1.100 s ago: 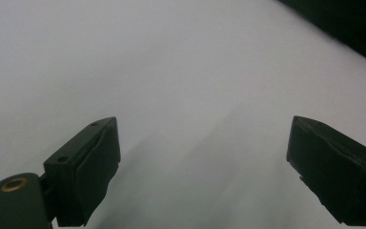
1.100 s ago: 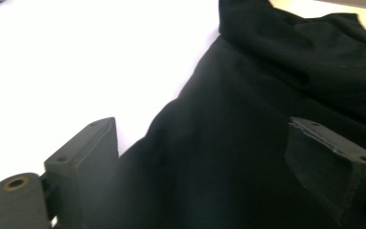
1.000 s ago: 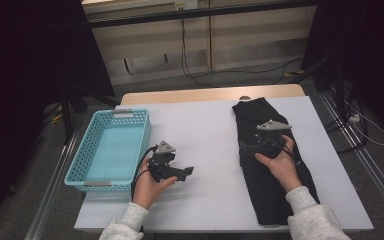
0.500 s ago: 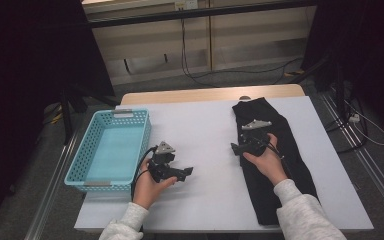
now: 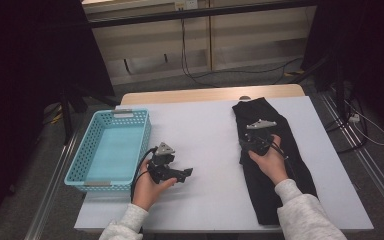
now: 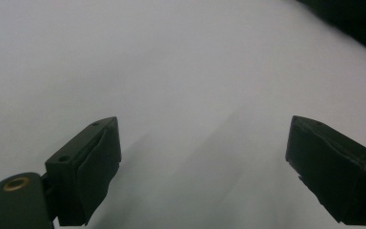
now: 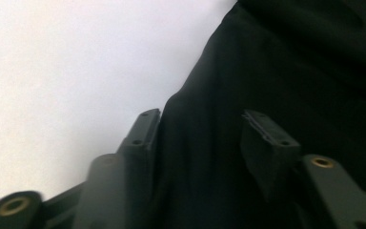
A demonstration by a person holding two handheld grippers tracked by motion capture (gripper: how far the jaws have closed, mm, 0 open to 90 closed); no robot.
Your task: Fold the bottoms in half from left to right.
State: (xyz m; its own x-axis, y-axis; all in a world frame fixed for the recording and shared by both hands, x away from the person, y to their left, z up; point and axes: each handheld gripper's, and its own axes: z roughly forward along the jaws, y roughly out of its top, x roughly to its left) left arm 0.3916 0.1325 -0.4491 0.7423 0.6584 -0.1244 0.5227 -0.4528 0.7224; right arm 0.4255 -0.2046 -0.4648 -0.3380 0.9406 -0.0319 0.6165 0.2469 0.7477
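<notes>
Right gripper [image 5: 246, 145] is down on the left edge of the black garment [image 5: 275, 165], jaws part-closed around a raised fold, likely gathering cloth to lift. Garment lies long and flat on the table's [image 5: 205, 135] right side (dark, matte, softly creased). Left gripper [image 5: 186, 172] waits wide apart beside the blue basket [image 5: 87, 172].

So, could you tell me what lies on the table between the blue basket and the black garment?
In the high view, the left gripper rests on the white table between the blue basket and the black garment; otherwise the stretch is bare.
</notes>
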